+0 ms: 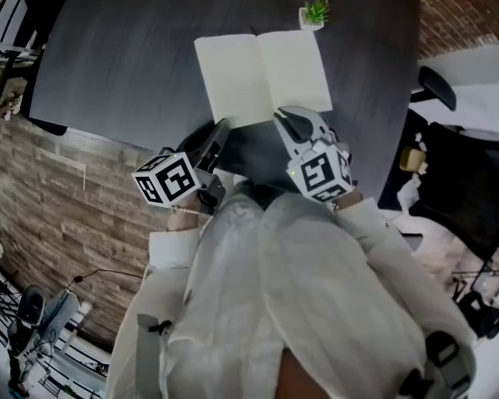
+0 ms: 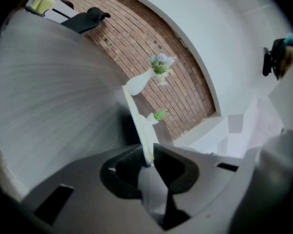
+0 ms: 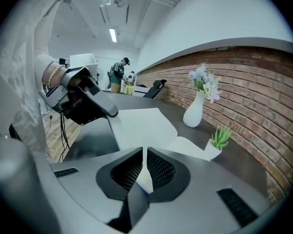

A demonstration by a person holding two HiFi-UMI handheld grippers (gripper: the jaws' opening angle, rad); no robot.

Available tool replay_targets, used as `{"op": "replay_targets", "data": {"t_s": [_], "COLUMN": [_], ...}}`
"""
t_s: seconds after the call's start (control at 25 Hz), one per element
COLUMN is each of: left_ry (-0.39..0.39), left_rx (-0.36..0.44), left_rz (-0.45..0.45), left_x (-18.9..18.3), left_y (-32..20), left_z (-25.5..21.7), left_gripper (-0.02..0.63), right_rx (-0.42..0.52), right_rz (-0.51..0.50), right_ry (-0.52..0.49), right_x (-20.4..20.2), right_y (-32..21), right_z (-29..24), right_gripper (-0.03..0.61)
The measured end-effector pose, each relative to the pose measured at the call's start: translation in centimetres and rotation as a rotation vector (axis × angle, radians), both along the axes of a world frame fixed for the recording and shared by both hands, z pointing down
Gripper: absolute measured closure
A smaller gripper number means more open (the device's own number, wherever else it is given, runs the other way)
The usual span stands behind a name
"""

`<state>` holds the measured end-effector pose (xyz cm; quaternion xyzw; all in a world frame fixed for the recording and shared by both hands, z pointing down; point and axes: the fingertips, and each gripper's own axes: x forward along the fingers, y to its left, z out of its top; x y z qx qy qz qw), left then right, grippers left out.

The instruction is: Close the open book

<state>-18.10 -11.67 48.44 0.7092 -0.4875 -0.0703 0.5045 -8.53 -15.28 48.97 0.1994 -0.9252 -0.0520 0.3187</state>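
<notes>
Gently, I am holding the left gripper (image 1: 219, 131) and right gripper (image 1: 289, 120) clamped on the near edge of the open white-paged book (image 1: 262, 73), aiming to fold one half over squarely.

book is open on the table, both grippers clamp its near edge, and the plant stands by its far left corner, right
No: the plant stands by the far right corner of the book, as the head view shows. The rest holds: the book is open on the table, and the left gripper and right gripper clamp its near edge.
</notes>
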Motion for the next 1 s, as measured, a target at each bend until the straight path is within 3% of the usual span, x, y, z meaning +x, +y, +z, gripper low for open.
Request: {"op": "replay_targets", "data": {"t_s": [0.28,1.0], "left_ry": [-0.077,-0.102], "left_rx": [0.041,0.111], "left_rz": [0.041,0.166], "left_x": [1.0,5.1], "left_y": [-1.5,-4.4], "left_z": [-1.5,-3.8], "left_gripper": [0.555,0.575], "right_rx": [-0.055,-0.118], "right_rz": [0.117,0.336], "right_ry": [-0.061,-0.206], "right_x": [2.6,8.0], "right_y": [-2.7,-4.6], "right_z": [-1.6,-3.2], "right_gripper": [0.569,0.569]}}
